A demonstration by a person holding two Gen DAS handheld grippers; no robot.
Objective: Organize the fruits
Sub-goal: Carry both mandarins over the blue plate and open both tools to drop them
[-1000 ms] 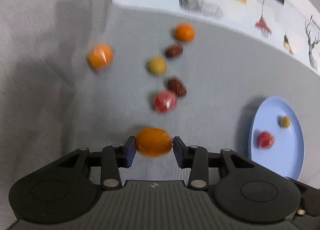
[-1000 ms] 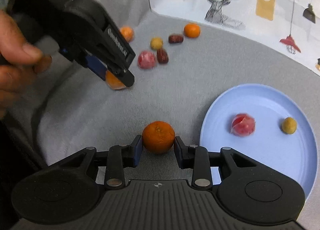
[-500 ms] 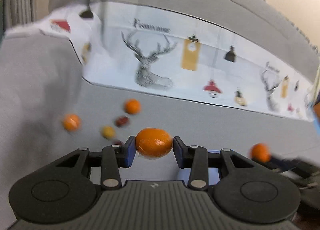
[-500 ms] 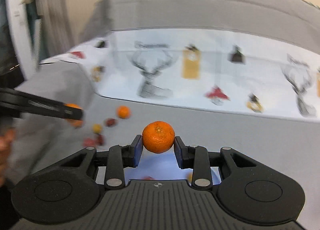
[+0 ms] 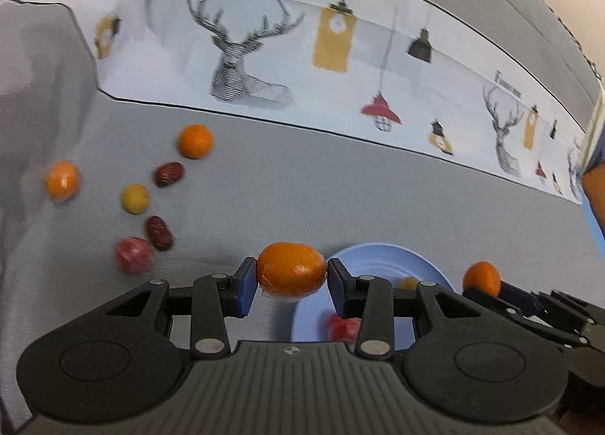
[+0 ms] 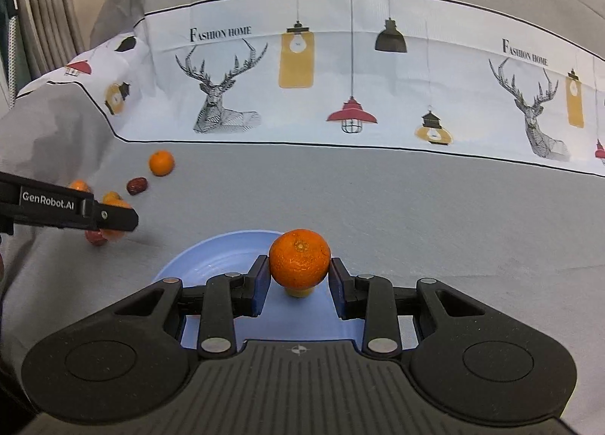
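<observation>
My left gripper [image 5: 292, 282] is shut on an oval orange fruit [image 5: 291, 269], held just left of the blue plate [image 5: 382, 259]. That plate holds a red fruit [image 5: 342, 325] and a small yellow one [image 5: 407, 283], both partly hidden by my fingers. My right gripper [image 6: 299, 285] is shut on a round mandarin [image 6: 299, 259] above the near part of the same plate [image 6: 211, 257]. At the right of the left wrist view that mandarin [image 5: 482, 278] shows in the right gripper. The left gripper [image 6: 113, 215] enters the right wrist view from the left.
Loose on the grey cloth at left lie two mandarins [image 5: 195, 141] [image 5: 63, 180], two dark red dates [image 5: 169, 174] [image 5: 159, 232], a yellow fruit [image 5: 135, 198] and a red fruit [image 5: 134, 254]. A white printed cloth [image 6: 340, 87] with deer and lamps runs behind.
Both grippers have lifted and tilted up with their fruits and moved over toward the blue plate. The views now show the printed cloth instead of looking down on the grey surface.
</observation>
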